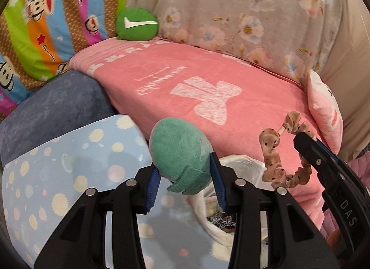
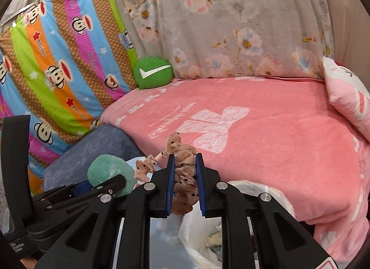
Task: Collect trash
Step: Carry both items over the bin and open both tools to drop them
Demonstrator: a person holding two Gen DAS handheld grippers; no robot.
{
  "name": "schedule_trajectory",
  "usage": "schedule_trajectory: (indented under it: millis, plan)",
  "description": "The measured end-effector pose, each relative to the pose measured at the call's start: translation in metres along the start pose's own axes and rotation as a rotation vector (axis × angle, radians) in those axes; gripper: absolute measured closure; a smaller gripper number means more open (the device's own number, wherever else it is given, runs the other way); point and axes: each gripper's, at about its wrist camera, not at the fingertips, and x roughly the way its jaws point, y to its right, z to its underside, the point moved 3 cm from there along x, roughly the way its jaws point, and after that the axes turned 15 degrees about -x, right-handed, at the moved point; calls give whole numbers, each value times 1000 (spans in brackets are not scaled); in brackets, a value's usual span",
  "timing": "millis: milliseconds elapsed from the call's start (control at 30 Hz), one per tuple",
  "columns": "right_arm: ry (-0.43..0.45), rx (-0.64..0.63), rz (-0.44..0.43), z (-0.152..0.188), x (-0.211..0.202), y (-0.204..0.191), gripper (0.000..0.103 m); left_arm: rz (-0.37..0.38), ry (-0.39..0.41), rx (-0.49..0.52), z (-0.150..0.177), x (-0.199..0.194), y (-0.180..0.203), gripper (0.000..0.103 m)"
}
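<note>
My left gripper (image 1: 185,167) is shut on a teal rolled sock (image 1: 182,151), held above the mouth of a white trash bag (image 1: 240,164). My right gripper (image 2: 185,160) is shut on a tan dotted scrunchie (image 2: 185,176), held over the same white trash bag (image 2: 272,192), which has scraps inside. In the left wrist view the scrunchie (image 1: 275,153) hangs from the right gripper at the right. In the right wrist view the teal sock (image 2: 108,174) shows at the left in the left gripper.
A pink blanket (image 1: 208,83) covers the bed behind the bag. A green round cushion (image 1: 136,24) lies at the back. A blue spotted cloth (image 1: 57,176) and a dark blue cushion (image 1: 57,107) lie on the left. Floral bedding (image 2: 231,26) and a pink pillow (image 2: 346,97) lie behind.
</note>
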Motion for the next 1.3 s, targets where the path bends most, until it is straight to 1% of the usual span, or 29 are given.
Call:
schedule_trajectory:
  millis: [233,467,533,600,633,667,700,733,767,967,1067,1200,1300]
  plan:
    - [-5,35,52,11,-14,39,87,30,-23,71,17,6,46,63]
    - [-24,67,78,22,-15,66,86,40,-54,102,30,16,68,63]
    - [-27,74,84,25,-14,72,86,46,-64,107,33,19,73,61]
    - [-32,78,86,26,-14,74,81,57,-77,107,36,21,77,59]
    - [-35,80,90,27,-14,76,79,57,-79,105,36,22,78,55]
    - [-37,80,93,27,-14,77,75,53,-75,103,36,23,79,53]
    - [-36,82,98,28,-14,78,71,43,-67,100,36,23,79,46]
    - [-33,84,105,28,-15,79,62,37,-58,97,35,22,79,40]
    - [-27,85,111,28,-16,80,55,32,-50,94,35,22,79,39]
    - [-31,64,110,26,-17,78,54,17,-39,78,30,20,71,38]
    - [-35,56,101,25,-17,74,49,12,-32,74,29,18,68,38]
    - [-40,35,104,24,-17,65,47,8,-26,71,28,15,63,38]
    - [-45,19,109,24,-19,60,44,1,-21,65,28,12,58,36]
